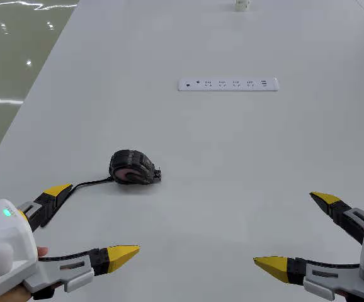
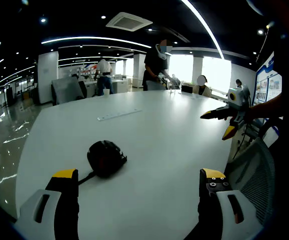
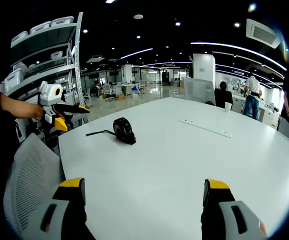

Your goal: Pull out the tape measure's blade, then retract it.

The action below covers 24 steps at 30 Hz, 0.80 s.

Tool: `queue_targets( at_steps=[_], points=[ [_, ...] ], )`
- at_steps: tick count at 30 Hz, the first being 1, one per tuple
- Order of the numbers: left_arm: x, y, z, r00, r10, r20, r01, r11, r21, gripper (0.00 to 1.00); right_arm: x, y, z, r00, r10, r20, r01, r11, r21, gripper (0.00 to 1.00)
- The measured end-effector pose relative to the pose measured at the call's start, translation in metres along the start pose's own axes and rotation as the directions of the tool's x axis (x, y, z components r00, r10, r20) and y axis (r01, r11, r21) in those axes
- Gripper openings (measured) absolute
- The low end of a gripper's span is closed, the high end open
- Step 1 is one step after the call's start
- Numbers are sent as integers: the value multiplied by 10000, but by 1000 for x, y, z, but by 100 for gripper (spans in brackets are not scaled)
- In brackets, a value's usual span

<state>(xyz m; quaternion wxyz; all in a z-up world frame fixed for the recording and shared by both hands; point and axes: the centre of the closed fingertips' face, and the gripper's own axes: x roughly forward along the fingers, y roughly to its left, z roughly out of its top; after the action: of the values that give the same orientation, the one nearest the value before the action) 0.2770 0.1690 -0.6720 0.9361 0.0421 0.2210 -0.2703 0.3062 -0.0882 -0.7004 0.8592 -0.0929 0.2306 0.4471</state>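
A black tape measure [image 1: 133, 167] lies on the white table [image 1: 232, 163], its wrist strap [image 1: 94, 183] trailing to the left; the blade is inside the case. My left gripper [image 1: 94, 220] is open at the near left, its upper tip close to the strap's end. At the near right my right gripper [image 1: 295, 229] stands open with nothing between its jaws. In the left gripper view the tape measure [image 2: 104, 157] sits ahead between the open fingertips [image 2: 64, 174], with the right gripper [image 2: 219, 122] at the right. The right gripper view shows the tape measure [image 3: 124, 130] ahead to the left and the left gripper [image 3: 67, 116] beyond it.
A white power strip [image 1: 228, 84] lies flat further back on the table. A small white cup [image 1: 242, 5] stands at the far edge. A mesh chair back [image 2: 259, 175] sits beside the near edge. People stand beyond the table's far end.
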Motion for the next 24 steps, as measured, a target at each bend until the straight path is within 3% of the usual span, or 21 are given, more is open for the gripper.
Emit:
queue_targets(
  at_steps=[24],
  points=[
    [-1,3,-2,10000,-5,-24,6,9999,125,99,-2,-2,5,9999,16,148,-13,9998,-193,99]
  ],
)
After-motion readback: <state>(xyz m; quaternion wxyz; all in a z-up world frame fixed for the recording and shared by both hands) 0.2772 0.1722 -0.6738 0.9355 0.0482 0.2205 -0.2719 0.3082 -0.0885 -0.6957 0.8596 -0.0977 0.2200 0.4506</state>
